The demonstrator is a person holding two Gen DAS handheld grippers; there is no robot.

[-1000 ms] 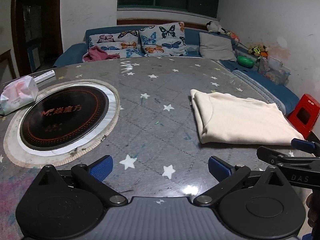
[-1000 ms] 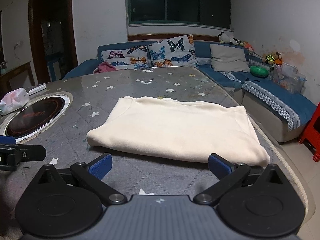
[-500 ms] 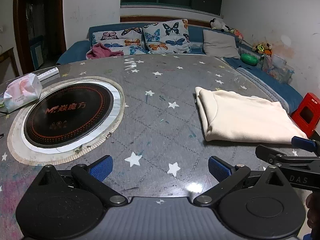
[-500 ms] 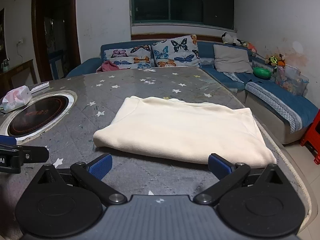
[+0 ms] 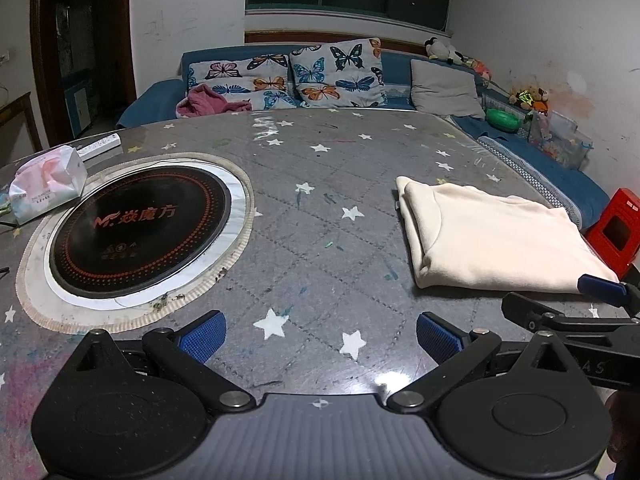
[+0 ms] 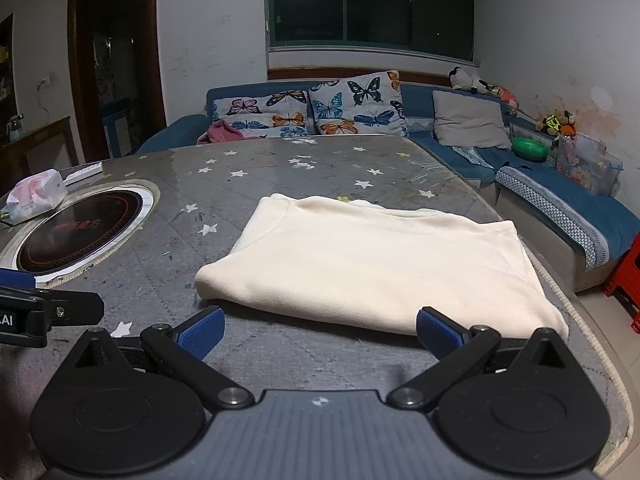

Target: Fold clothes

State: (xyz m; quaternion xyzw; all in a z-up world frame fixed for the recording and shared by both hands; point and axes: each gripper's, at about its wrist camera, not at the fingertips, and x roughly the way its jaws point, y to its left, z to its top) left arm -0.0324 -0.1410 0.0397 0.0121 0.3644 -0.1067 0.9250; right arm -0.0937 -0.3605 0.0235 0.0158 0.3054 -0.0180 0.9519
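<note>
The table, a wide grey top scattered with stars, carries a round black cooktop set into its left part and a cream garment folded into a flat rectangle on its right part, close to the right edge. The garment's long axis runs left to right across the right wrist view, with its rounded fold edge facing the right gripper, which sits just short of that edge with fingers spread wide and empty. The left gripper is also wide and empty, over bare table; from it the garment lies ahead and to the right, well apart. I judge the right hand the nearer one for any further fold or tidy, and the garment looks close to finished already.
</note>
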